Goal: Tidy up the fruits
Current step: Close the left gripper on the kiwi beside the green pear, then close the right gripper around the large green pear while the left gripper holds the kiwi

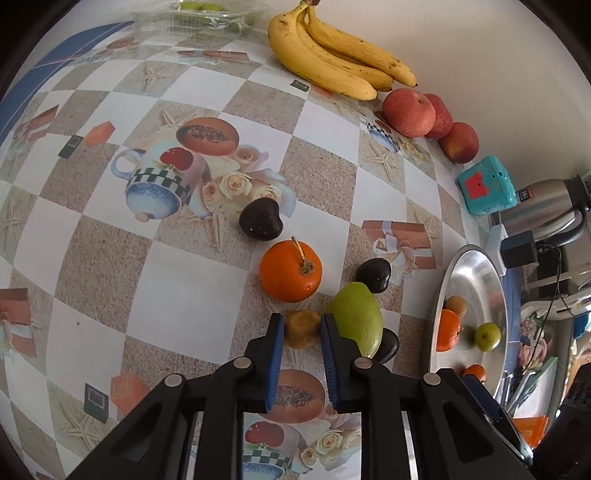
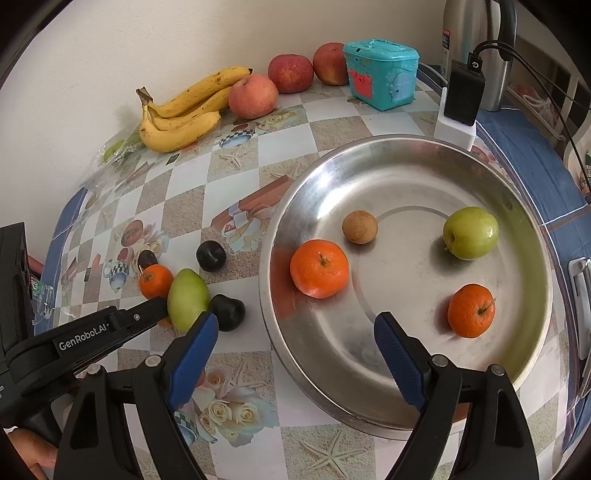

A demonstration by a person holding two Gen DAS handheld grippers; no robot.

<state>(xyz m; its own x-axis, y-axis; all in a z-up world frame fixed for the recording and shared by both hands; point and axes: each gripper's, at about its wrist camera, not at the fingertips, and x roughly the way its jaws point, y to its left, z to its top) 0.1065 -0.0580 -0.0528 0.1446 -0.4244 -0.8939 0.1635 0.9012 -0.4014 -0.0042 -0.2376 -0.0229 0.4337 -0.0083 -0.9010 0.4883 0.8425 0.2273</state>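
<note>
The left tongs [image 1: 302, 326] are gripping a small brownish-yellow fruit [image 1: 302, 328] between their blue pads, which are pressing on both of its sides while it is sitting on the bench [image 1: 177, 306] with its patterned cloth. A green mango [image 1: 356, 317] is lying just beside that fruit at its 3 o'clock, touching the outer side of the right-hand finger. An orange [image 1: 290, 271] with a stem is sitting near the tongs at 12 o'clock, apart from the held fruit. Three dark plums are lying around the mango: one [image 1: 260, 218] beyond the orange at 11 o'clock, one [image 1: 373, 274] at the mango's 12 o'clock, and one [image 1: 388, 345] half hidden behind its lower end.

The right tongs [image 2: 295, 336] are standing wide with nothing between their pads, hovering over the near rim of a steel plate [image 2: 406, 155]. In the plate a large orange [image 2: 319, 268] is resting at 9 o'clock, a small brown fruit [image 2: 359, 226] just beyond it, a green apple [image 2: 470, 232] at 2 o'clock and a smaller orange [image 2: 471, 311] at 4 o'clock, all well apart from each other.

Along the wall at the bench's far edge, a bunch of bananas [image 2: 184, 110] is lying beside three red apples [image 2: 253, 96], and a teal toy box [image 2: 382, 74] is standing next to the last apple. A steel flask [image 2: 469, 44] is standing behind the plate, and a clear bag [image 1: 207, 14] holding green fruit is lying at the far corner by the bananas' stems.
</note>
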